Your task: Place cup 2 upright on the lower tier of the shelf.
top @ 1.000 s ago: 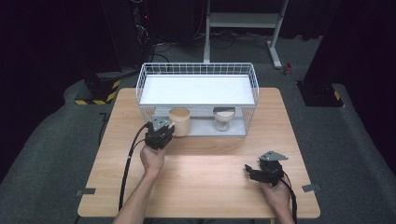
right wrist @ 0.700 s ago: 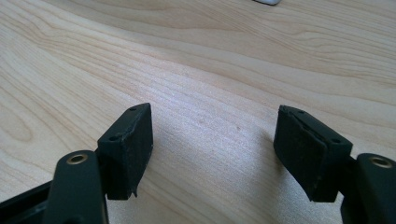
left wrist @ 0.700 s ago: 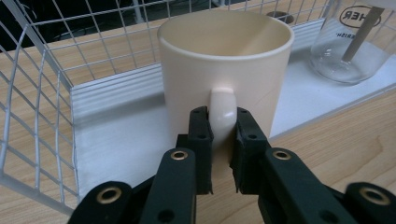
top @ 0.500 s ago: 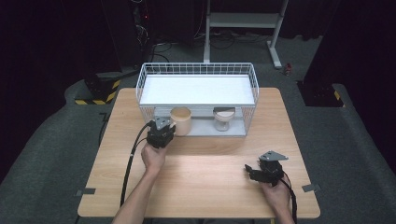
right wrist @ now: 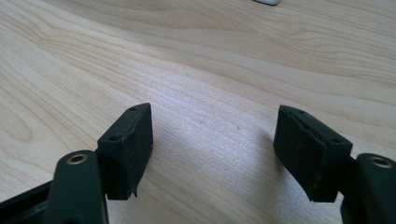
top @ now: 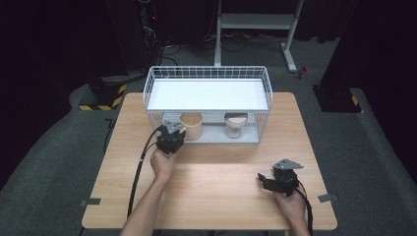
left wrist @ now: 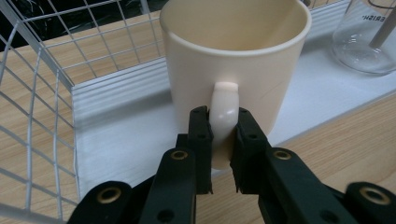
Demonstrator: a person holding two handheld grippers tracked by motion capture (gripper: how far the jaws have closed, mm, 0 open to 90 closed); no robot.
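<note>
Only readable thing I can spot is on the clear glass vessel [left wrist: 366, 39] at the top right of the left gripper view. It has dark capital letters printed near the top, cut off by the frame edge, and what's visible looks like "BRIGH" or close to it. There's a dark printed line just above the letters too. In the high view the same glass [top: 236, 125] is too small to make out any print.

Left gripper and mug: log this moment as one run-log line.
left gripper: shut on mug handle | mug: upright, on rack's lower shelf | right gripper: open, empty, over table
</note>
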